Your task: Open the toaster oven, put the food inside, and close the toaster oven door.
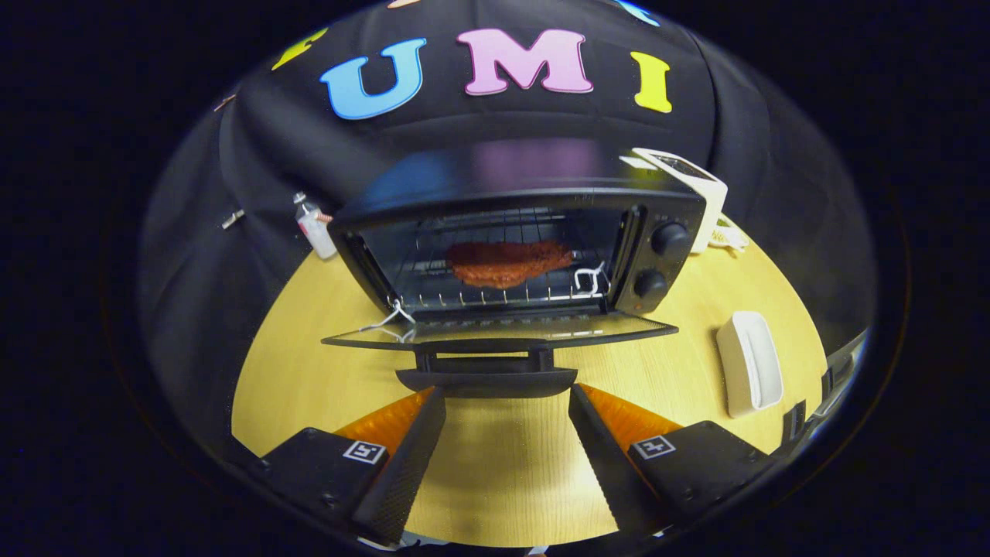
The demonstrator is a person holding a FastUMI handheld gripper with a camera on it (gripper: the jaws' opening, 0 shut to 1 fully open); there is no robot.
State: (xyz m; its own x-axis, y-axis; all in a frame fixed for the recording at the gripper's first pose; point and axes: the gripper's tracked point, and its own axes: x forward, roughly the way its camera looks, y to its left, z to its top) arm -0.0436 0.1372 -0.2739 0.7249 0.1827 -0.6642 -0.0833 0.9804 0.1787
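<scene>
A black toaster oven (pixel 534 193) stands on the wooden table (pixel 309 363) with its glass door (pixel 503 333) folded down flat toward me. A reddish-brown slab of food (pixel 506 261) lies on the wire rack (pixel 495 294) inside. The door's black handle (pixel 487 379) sits just ahead of my fingertips. My gripper (pixel 506 398) is open, its two fingers spread wide just below the handle, with nothing between them but bare table.
Right of the oven lies an empty white rectangular dish (pixel 749 362). A white device (pixel 692 186) stands behind the oven's right corner. A small white bottle (pixel 315 227) stands by the oven's left rear. Two black knobs (pixel 669 240) face me on the oven's right panel.
</scene>
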